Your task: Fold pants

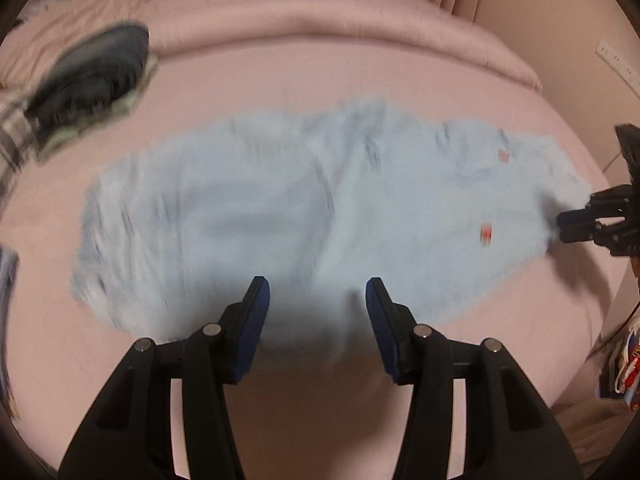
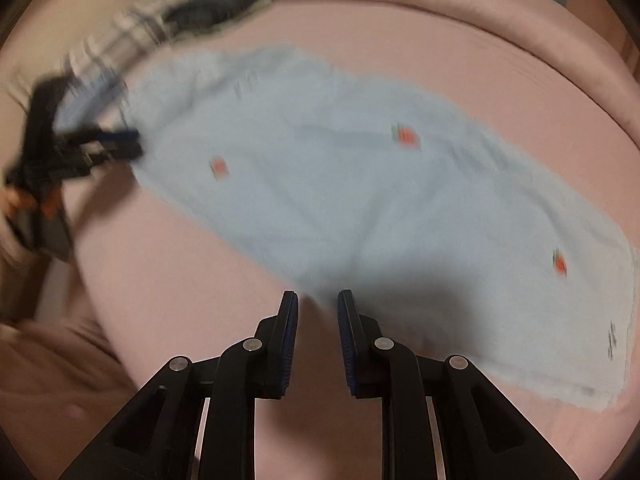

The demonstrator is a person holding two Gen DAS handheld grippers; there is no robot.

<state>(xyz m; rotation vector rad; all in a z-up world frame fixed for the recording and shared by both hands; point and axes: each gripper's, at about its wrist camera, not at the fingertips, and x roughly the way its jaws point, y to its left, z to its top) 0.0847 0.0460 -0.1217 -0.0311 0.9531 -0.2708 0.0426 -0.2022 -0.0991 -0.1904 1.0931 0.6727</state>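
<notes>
Light blue pants [image 1: 304,216] with small red marks lie spread flat on a pink bed [image 1: 248,84]; they also show in the right wrist view [image 2: 360,200]. My left gripper [image 1: 318,292] is open, empty, over the pants' near edge. My right gripper [image 2: 318,300] is open with a narrower gap, empty, at the pants' near edge. Each gripper shows in the other's view: the right gripper [image 1: 560,226] at the pants' right end, the left gripper [image 2: 136,144] at their left end. Both views are motion-blurred.
A dark folded garment [image 1: 92,76] lies on a plaid cloth [image 1: 12,136] at the back left of the bed. A rolled pink duvet [image 1: 360,20] runs along the far side. A wall socket strip [image 1: 618,66] is at the right.
</notes>
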